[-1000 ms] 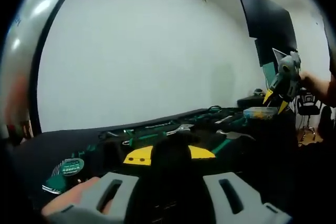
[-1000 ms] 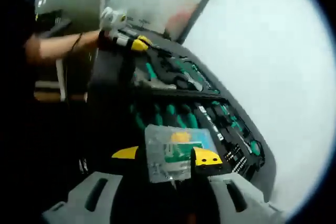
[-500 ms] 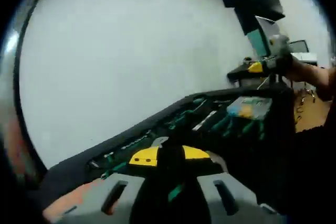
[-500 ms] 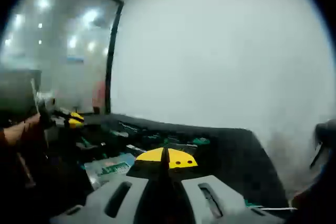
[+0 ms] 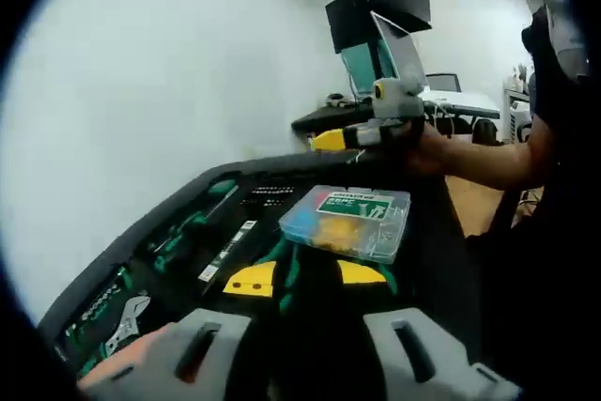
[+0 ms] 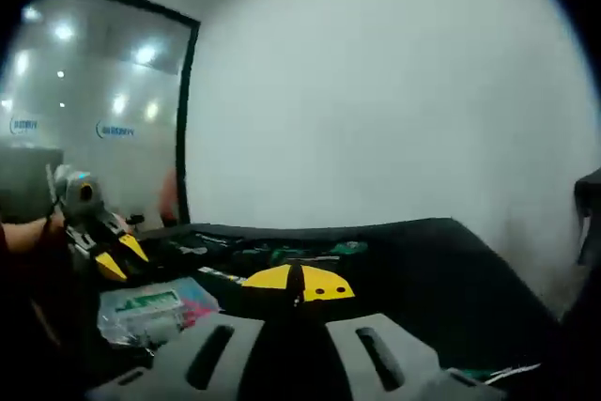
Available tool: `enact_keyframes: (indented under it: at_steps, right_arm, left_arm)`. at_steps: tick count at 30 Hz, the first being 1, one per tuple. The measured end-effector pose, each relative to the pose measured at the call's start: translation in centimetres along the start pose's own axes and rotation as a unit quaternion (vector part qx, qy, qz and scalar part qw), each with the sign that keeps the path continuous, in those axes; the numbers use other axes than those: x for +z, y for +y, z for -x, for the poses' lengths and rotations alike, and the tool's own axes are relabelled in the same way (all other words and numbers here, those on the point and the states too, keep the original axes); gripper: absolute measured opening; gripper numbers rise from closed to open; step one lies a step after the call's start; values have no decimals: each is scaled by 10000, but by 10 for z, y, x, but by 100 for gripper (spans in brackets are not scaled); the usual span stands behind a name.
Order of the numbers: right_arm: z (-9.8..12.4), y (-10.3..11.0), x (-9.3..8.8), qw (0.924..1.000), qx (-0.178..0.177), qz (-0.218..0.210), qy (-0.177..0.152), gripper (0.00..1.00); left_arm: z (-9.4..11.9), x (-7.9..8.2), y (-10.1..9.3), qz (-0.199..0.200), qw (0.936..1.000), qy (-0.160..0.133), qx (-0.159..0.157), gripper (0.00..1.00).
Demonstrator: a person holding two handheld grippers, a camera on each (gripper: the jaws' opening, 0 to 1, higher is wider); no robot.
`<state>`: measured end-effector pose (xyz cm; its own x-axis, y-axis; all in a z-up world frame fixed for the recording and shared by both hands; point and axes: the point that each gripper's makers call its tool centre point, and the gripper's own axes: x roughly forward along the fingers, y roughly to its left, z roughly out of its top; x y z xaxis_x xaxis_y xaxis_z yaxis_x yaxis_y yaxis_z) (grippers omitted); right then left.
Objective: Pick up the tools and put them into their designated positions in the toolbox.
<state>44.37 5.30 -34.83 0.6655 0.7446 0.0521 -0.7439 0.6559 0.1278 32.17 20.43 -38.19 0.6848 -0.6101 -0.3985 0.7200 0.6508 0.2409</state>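
Left gripper fingers spread above the toolbox, beside the plastic case. Right gripper fingers pressed together; tools blurred.

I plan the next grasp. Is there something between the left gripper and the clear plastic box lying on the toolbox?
Nothing visible does. The clear plastic box lies just beyond the left gripper, whose yellow tips are slightly apart, with only the toolbox tray under it. The right gripper is behind the box.

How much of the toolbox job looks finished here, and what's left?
Mostly done: green-handled tools and a wrench sit in the toolbox slots. Nothing in hand: the right gripper is shut and empty, the left gripper looks open. The clear plastic case lies loose on top, still to place.
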Motion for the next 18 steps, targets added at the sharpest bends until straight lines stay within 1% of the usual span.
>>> enact_keyframes:
  at_steps: [1,2,3,4,5,6,7,8,10,11,14,16,18]
  right_arm:
    - [2,1,6,9993,64,-307,-186,0]
    - [5,-5,15,9962,-5,-700,-509,1]
    - [8,-10,14,9964,-97,-704,-469,1]
    - [11,-18,11,9974,-243,-544,-414,2]
    - [14,-26,14,9964,-406,-541,-510,3]
    - [18,-33,18,9936,-560,-704,-678,4]
    - [19,-39,19,9918,-638,-839,-720,4]
    - [21,-46,17,9892,-787,-999,-730,4]
    - [22,-49,16,9887,-761,-1068,-731,4]
    - [22,-48,16,9884,-745,-1103,-730,4]
    - [20,-47,15,9901,-763,-958,-685,4]
    - [18,-47,12,9909,-753,-941,-605,4]
    - [19,-51,11,9903,-815,-949,-603,4]
  left_arm:
    - [-5,-7,-1,-94,9997,220,-50,18]
    - [-8,-8,-1,-106,9996,244,-77,18]
    - [-14,-7,-10,-71,9992,229,-313,17]
    - [-17,-3,-17,-6,9986,165,-507,17]
    - [-21,4,-27,85,9971,-1,-751,16]
    - [-23,4,-28,4,9968,42,-794,14]
    - [-28,4,-27,109,9971,24,-749,14]
    - [-31,6,-29,102,9971,7,-753,14]
    - [-39,6,-32,-16,9970,62,-768,14]
    - [-40,7,-34,-15,9969,51,-781,14]
    - [-49,16,-43,-35,9956,-19,-937,14]
    - [-54,18,-48,-139,9950,17,-991,14]
    - [-58,20,-52,-223,9947,50,-1006,14]
